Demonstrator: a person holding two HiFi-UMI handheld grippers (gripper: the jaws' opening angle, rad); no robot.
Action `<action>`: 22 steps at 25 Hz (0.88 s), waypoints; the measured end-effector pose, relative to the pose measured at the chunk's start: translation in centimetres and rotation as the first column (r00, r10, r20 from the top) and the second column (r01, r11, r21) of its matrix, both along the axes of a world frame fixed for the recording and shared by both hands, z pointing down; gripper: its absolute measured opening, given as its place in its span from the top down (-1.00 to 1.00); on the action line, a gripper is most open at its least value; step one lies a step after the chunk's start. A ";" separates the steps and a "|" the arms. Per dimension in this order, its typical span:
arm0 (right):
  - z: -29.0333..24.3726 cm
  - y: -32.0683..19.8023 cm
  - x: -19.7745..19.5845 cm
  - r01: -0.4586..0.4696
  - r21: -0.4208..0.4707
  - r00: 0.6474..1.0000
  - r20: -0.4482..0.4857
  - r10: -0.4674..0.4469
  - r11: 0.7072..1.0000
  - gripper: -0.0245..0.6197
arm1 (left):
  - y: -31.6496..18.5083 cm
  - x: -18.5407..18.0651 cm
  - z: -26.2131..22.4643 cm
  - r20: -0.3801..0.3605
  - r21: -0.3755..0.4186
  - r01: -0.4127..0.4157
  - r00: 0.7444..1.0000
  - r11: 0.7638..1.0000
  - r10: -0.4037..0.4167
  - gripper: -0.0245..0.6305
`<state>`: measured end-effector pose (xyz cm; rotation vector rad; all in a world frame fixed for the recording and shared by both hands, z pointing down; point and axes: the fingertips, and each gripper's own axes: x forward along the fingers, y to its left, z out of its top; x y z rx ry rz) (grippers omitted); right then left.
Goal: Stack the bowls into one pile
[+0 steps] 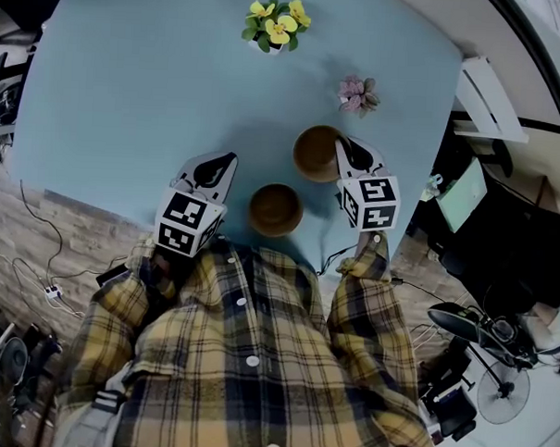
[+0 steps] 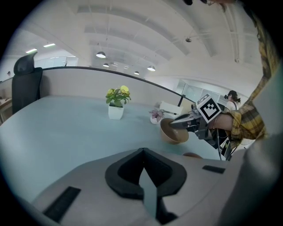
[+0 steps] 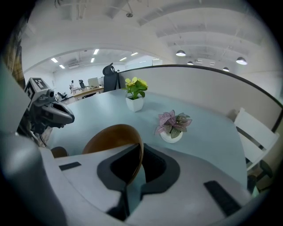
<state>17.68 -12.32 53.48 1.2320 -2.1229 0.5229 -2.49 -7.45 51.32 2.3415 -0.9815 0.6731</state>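
From over the person's shoulders, two brown bowls sit on the pale blue desk. The near bowl lies flat just in front of the checked shirt. The far bowl is a little beyond it, with the right gripper at its right edge. That overhead look does not show the grip itself. The right gripper view does: its jaws are clamped on the far bowl's thin rim, one inside the wall and one outside, and the bowl's side curves away to the left. The left gripper hovers over the desk to the left of the near bowl, apart from it. Its own view shows the jaws pressed together with nothing between them. That same view gives the side-on look the others lack: the far bowl hangs tilted from the right gripper, its mouth turned up and towards that gripper. I cannot tell whether its base touches the desk. A white pot of yellow flowers and a small pink plant stand farther back, well clear of both bowls.
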 end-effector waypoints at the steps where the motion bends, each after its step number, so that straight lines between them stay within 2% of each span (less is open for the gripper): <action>1: -0.3 0.1 0.0 0.000 0.008 1.000 0.000 0.000 1.000 0.87 | 0.0 0.0 -0.2 -0.001 0.007 0.001 1.000 1.000 -0.001 0.95; 10: -4.2 2.3 -1.2 0.001 0.087 1.000 0.022 -0.003 0.996 0.87 | 1.6 -0.4 -2.2 -0.014 0.073 0.001 1.000 0.997 0.001 0.95; 22: -6.6 7.5 -4.8 -0.002 0.103 0.991 0.132 -0.012 0.995 0.87 | 4.9 -1.3 -3.6 -0.026 0.114 0.000 1.000 0.993 0.003 0.95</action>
